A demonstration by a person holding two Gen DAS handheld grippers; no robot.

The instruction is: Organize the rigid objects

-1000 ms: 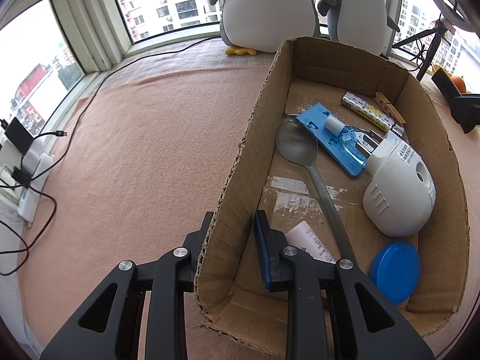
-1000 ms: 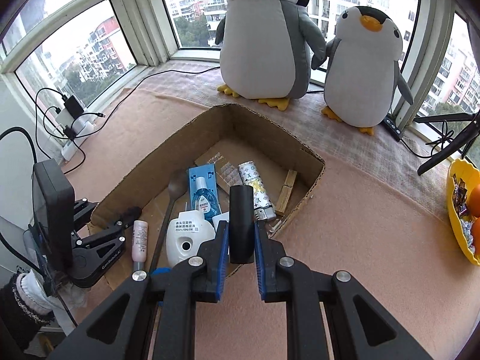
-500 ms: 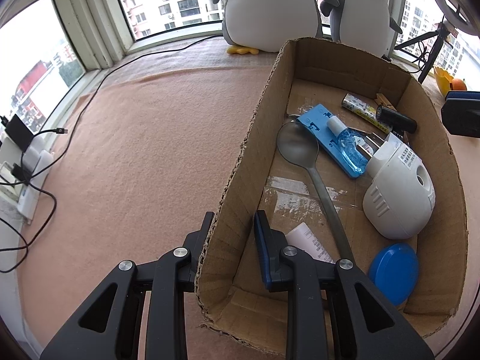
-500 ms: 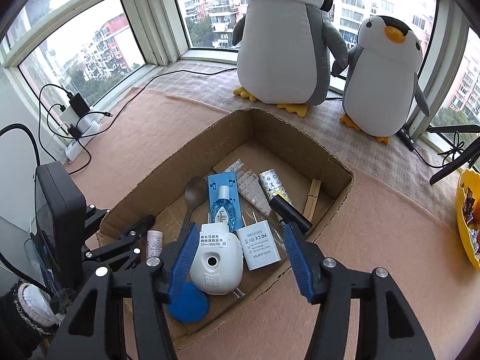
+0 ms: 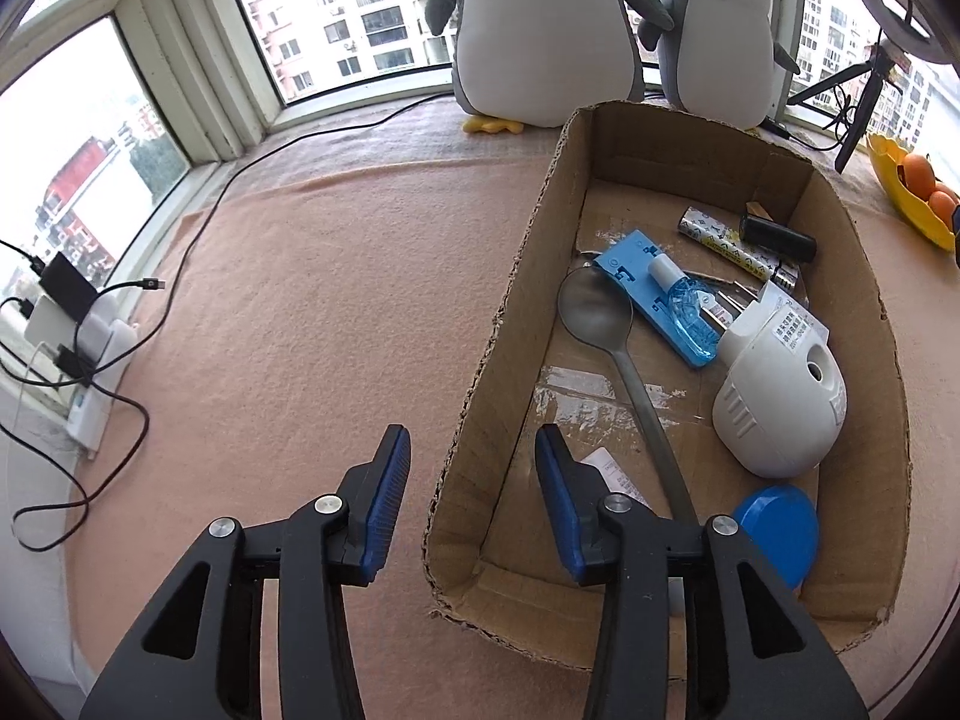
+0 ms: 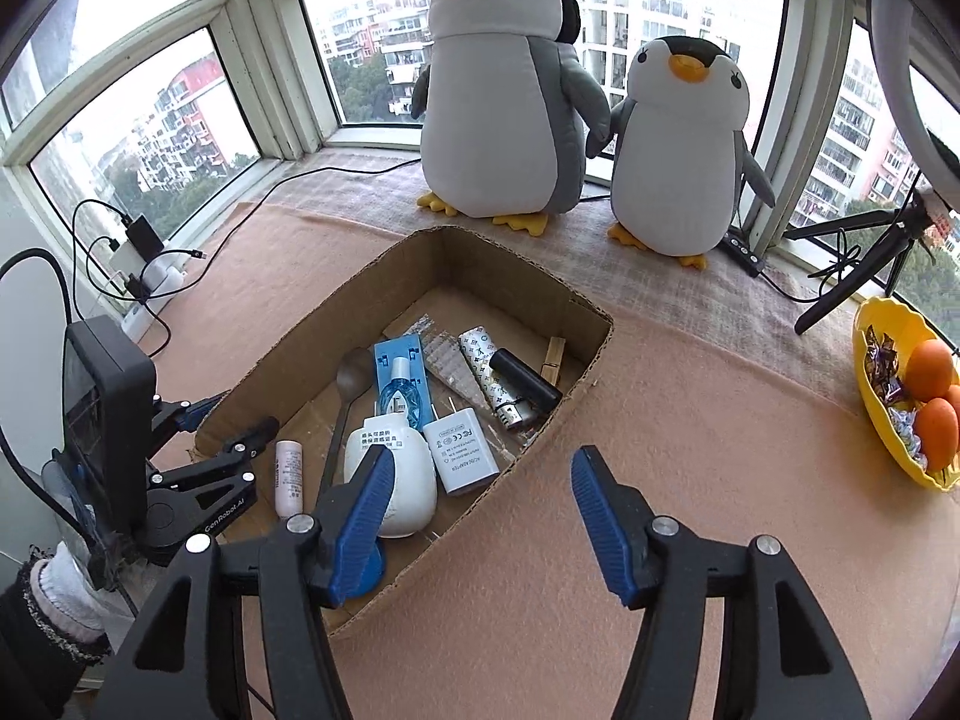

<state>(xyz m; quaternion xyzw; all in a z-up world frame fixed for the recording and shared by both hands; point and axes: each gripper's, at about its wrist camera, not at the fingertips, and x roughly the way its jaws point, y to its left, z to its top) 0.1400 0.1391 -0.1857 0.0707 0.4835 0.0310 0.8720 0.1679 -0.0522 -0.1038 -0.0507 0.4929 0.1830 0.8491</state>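
Your things lie in the cardboard box (image 6: 591,324), the black tube (image 6: 525,381) too. Your left gripper (image 5: 474,501) and right gripper (image 6: 480,519) are opening, holding nothing. Looks nearly done

You work in a bay window (image 6: 384,54) with white frames, where flat grey daylight comes in and apartment blocks show beyond the glass. A peach felt cover (image 5: 312,300) lies over the counter, and two plush penguins (image 6: 504,102) stand side by side at the back against the panes. At the left sill a white power strip (image 5: 90,354) with black cables sits by the frame, while a black tripod (image 6: 852,264) and a yellow fruit bowl (image 6: 888,420) stand at the right.
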